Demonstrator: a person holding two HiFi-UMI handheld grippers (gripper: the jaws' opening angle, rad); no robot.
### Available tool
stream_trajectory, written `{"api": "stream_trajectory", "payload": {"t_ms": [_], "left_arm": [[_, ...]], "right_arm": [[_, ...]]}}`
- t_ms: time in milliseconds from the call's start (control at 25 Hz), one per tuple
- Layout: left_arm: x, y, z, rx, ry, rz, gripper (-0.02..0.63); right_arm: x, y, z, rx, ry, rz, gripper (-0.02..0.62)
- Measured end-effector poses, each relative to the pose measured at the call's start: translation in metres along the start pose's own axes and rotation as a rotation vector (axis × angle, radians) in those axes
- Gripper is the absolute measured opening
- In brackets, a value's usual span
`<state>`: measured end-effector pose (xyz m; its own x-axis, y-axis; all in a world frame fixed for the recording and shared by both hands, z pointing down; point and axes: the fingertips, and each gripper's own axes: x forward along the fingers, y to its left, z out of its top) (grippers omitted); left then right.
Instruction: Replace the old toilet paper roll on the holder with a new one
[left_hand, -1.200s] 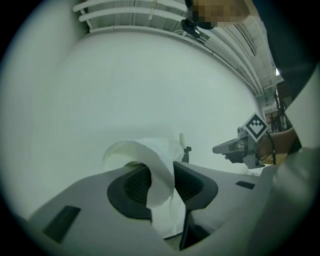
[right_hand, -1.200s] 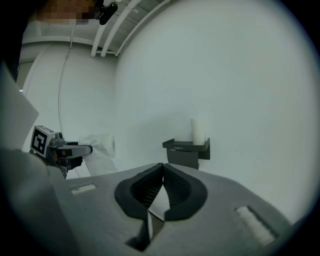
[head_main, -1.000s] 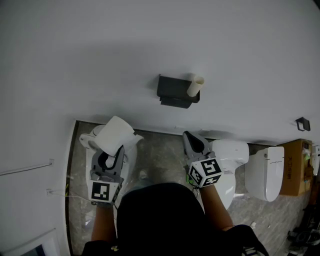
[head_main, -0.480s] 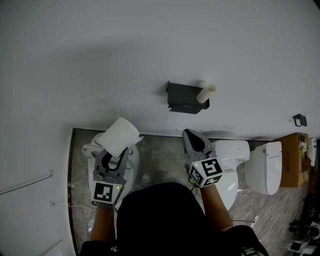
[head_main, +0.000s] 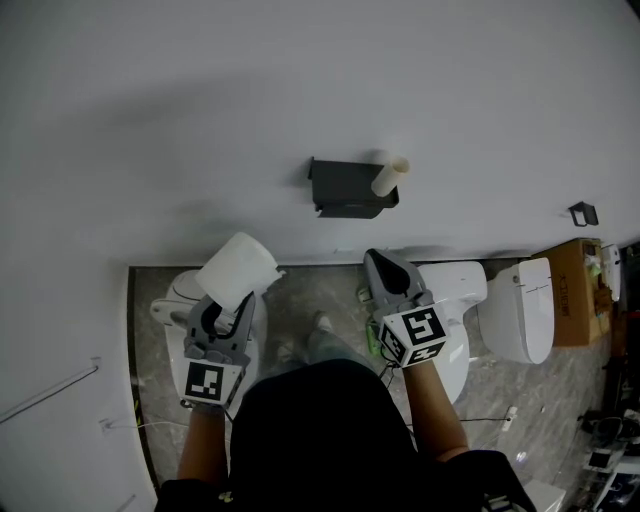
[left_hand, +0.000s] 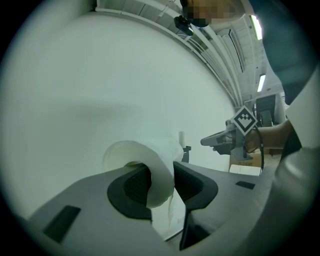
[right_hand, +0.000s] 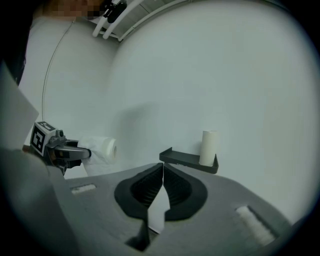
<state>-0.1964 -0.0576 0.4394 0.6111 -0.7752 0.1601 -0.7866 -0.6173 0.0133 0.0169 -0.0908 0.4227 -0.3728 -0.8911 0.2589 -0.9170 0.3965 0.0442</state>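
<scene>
White and full, the new toilet paper roll (head_main: 237, 270) sat at the near left of the head view. The left tool (head_main: 228, 303) pinched it through its wall, and its long axis ran on along the tool's own line toward the far wall. On that wall the dark holder (head_main: 345, 187) carried the thin old roll (head_main: 389, 176) at its right end. The right tool (head_main: 386, 262) hung below it, well apart.

In the left gripper view one pad lay inside the core hole and the other outside, pressing the paper wall between them.

In the right gripper view the jaws were pressed together on nothing. The old roll stood upright there, its long axis vertical. Doing this step well likely meant spreading the right tool first and gripping the old roll across its middle. It would then lift straight along that axis, while the left kept its pinch gentle so the new roll's core stayed round.
</scene>
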Motion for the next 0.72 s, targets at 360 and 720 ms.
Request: {"api": "stream_trajectory", "payload": {"t_ms": [360, 720], "left_arm": [[0.037, -0.016, 0.002, -0.017, -0.005, -0.046, 0.141], [0.070, -0.021, 0.008, -0.026, -0.005, -0.048, 0.141]], "right_arm": [[-0.008, -0.035, 0.006, -0.088, 0.046, -0.020, 0.002], [0.005, -0.083, 0.053, -0.259, 0.043, 0.033, 0.002]]}}
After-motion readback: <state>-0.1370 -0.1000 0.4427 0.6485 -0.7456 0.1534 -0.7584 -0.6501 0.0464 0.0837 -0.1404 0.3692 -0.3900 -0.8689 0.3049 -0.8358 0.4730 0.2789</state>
